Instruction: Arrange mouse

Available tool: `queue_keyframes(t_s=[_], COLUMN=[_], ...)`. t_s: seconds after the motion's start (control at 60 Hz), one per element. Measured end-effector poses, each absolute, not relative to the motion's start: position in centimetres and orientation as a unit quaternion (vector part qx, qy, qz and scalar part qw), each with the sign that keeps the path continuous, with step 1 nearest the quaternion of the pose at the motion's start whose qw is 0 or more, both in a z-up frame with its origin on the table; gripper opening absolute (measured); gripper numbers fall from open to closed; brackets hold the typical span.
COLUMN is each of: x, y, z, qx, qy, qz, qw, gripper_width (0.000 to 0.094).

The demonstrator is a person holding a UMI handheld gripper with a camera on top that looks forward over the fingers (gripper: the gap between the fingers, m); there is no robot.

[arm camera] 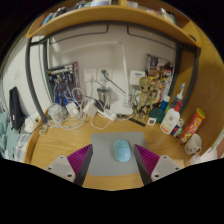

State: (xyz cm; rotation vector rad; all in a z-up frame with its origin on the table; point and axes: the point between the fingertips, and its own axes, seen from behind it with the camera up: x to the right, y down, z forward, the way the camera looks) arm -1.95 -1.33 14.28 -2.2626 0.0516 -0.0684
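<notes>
Even, fairly bright indoor light; strong fisheye warp at edges, soft detail.

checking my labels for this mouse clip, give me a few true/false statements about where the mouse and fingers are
1. The mouse lies on a grey mouse pad. True.
2. The gripper has its fingers pressed on the mouse. False: they are open, with a gap at either side of the mouse between them.
3. The mouse is black. False: it is pale blue-grey.
4. Tangled cables lie beyond the fingers, against the wall. True.
5. The desk is wooden. True.
</notes>
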Motion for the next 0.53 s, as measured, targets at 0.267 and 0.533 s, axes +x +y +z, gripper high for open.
queue_keyframes(t_s=[0.267, 0.533], x=[-7.6, -11.8], y=[-6.7, -11.2], z=[20.3, 23.5], qx=[-0.887, -0.877], qy=[0.019, 0.003], qz=[-0.029, -0.039], qw=[0.46, 0.478], gripper_width=[0.0828, 0.0833])
